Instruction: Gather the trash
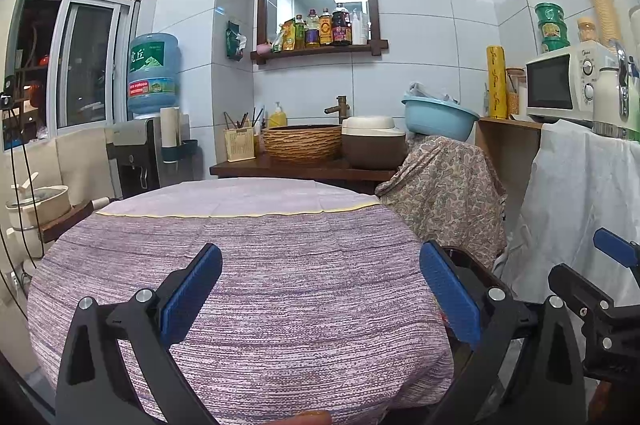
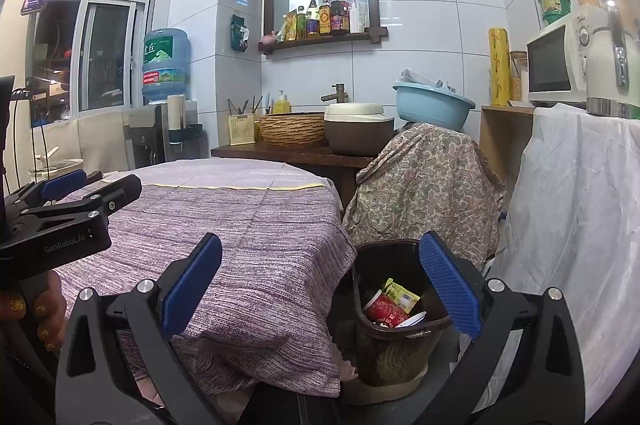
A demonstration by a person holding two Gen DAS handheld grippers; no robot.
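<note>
Left claw [image 1: 320, 289]: hanging released, blue pads spread wide over the purple-striped tablecloth [image 1: 248, 265] of the table. Right claw [image 2: 320, 289]: also gaping, holding nothing, hovering at the table's right edge. Trash bin [image 2: 394, 335]: standing on the floor just beside the table, holding a red wrapper [image 2: 382, 309] and yellow-green packet [image 2: 402, 295]. Beyond: paisley-covered object [image 2: 424, 181] bearing a blue basin [image 2: 434, 107]; woven basket [image 2: 292, 129] sitting farther back.

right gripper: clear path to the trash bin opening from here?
Probably yes. The right gripper is open and empty, and the trash bin stands uncovered beside the table, with wrappers already inside. Nothing visible blocks its open top.
</note>
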